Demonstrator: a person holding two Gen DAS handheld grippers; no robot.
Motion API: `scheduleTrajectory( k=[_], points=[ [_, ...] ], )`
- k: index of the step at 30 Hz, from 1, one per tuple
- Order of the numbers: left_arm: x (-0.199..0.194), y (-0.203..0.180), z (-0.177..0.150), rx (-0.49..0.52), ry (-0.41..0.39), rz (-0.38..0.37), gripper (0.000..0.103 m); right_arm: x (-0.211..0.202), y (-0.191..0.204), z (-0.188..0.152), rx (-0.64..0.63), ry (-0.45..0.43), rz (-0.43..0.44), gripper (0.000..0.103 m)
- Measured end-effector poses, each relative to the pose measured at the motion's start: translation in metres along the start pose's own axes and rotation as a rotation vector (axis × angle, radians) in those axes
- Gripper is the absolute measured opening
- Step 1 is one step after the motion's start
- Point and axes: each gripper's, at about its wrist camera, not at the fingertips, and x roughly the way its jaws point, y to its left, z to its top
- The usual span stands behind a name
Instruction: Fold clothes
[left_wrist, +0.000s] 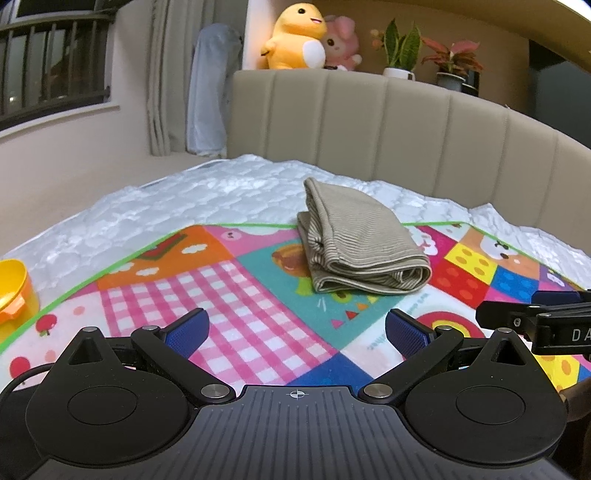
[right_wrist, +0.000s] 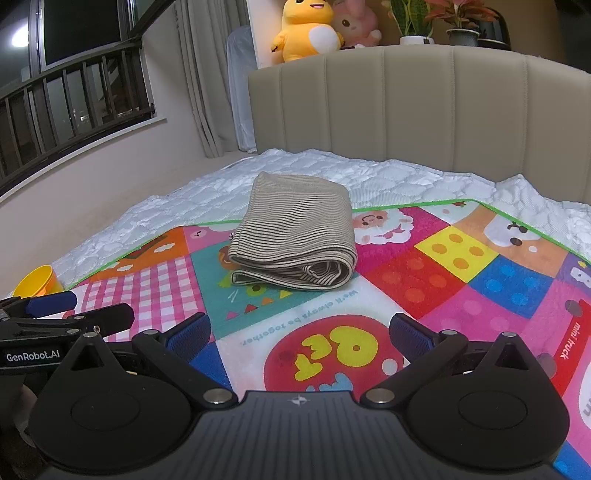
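Striped beige knit garment (left_wrist: 362, 240) lies folded on colourful patchwork play mat (left_wrist: 236, 295); left hand-held gripper (left_wrist: 297, 332) and right hand-held gripper (right_wrist: 299, 336) both spread wide, empty, clear of it; folding judged complete.

I see one folded garment (left_wrist: 364, 240), a beige knit with fine dark stripes, lying flat on the colourful play mat (left_wrist: 229, 295) spread over the bed. It is doubled over into a compact, thick bundle, with several layers showing at the near edge, where the right end curls into a loose roll. Its far end reaches past the mat's green border onto the white quilted cover (left_wrist: 177, 206). From my right-hand view it sits straight ahead, nothing touching it.
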Motion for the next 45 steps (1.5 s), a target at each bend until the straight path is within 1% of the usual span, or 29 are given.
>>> scheduleTrajectory(
  k=[17,45],
  points=[
    [0.002,0.0012,-0.0001,0.005,0.011,0.0,0.103,0.0015,-0.0007,-0.0002,0.001,0.008,0.002,0.103],
    [-0.0001,0.0027,0.0,0.002,0.004,0.006,0.103,-0.0006,-0.0018,-0.0002,-0.001,0.007,0.003,0.103]
  ],
)
